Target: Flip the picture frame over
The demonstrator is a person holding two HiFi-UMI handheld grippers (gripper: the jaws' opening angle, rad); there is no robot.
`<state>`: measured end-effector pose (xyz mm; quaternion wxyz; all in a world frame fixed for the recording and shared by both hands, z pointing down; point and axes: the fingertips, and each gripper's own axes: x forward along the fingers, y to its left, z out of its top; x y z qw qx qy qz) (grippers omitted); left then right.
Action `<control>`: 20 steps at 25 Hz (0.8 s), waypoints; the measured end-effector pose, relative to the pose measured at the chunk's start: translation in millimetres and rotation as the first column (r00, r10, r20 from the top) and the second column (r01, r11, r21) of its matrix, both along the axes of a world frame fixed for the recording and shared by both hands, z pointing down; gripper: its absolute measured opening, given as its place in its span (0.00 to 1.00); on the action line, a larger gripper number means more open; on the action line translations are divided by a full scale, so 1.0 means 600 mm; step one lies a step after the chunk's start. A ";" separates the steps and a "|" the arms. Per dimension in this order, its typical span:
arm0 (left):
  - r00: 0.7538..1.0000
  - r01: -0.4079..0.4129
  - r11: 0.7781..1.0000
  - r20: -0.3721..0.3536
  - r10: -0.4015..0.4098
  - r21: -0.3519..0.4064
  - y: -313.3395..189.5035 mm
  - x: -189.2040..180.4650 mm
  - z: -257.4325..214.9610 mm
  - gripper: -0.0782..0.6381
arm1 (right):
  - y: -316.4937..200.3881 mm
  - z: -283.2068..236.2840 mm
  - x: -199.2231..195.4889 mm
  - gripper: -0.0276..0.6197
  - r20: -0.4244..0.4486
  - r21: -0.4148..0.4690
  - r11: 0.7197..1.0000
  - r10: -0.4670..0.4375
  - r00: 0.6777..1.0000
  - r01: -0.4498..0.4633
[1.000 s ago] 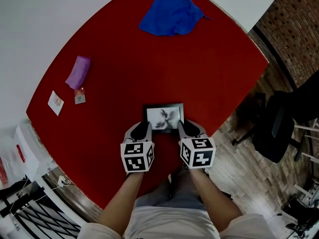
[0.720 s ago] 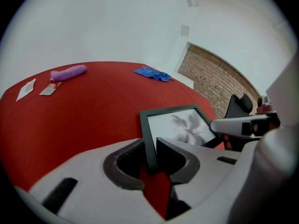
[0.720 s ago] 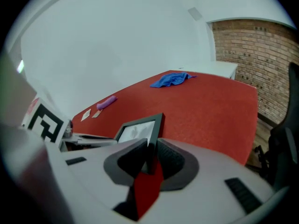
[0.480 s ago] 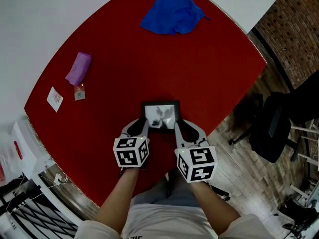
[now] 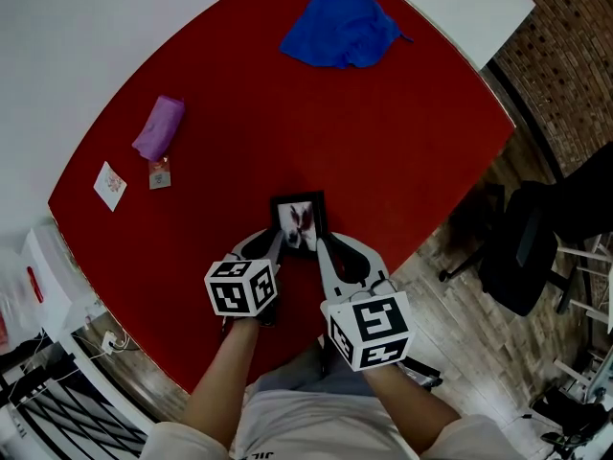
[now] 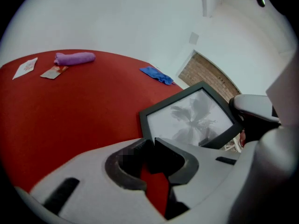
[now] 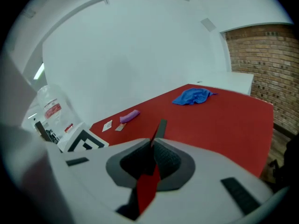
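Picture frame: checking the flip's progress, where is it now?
Head view: the picture frame is tilted up near the red table's front edge, centre, far from the blue cloth.

The small black rectangular picture frame [image 5: 298, 220], grey plant print facing up, tilts with one side raised in the right tongs [image 5: 322, 244]; the left tongs [image 5: 278, 244] pinch its near corner. Both tongs have just been closing.

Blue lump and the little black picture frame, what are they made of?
The crumpled blue cloth: soft matte fabric, judging by its folds. The black rectangular picture frame: stiff, straight dark border, probably plastic or painted wood; whether the front is glass cannot be told.
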<state>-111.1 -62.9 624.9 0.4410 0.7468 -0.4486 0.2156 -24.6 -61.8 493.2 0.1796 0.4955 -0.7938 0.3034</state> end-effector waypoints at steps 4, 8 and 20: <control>0.993 -0.082 0.996 0.092 0.078 0.046 -0.002 -0.008 -0.008 0.19 | 0.000 -0.018 -0.036 0.08 -0.011 0.030 0.999 -0.045 0.999 0.046; 0.995 -0.073 0.995 0.072 0.068 0.071 0.005 -0.013 -0.012 0.17 | -0.003 -0.022 -0.054 0.08 0.001 0.034 0.997 -0.067 0.998 0.067; 0.996 -0.082 0.992 0.048 0.078 0.092 0.004 -0.028 -0.027 0.15 | 0.009 -0.038 -0.129 0.05 0.033 0.056 0.985 -0.162 0.986 0.160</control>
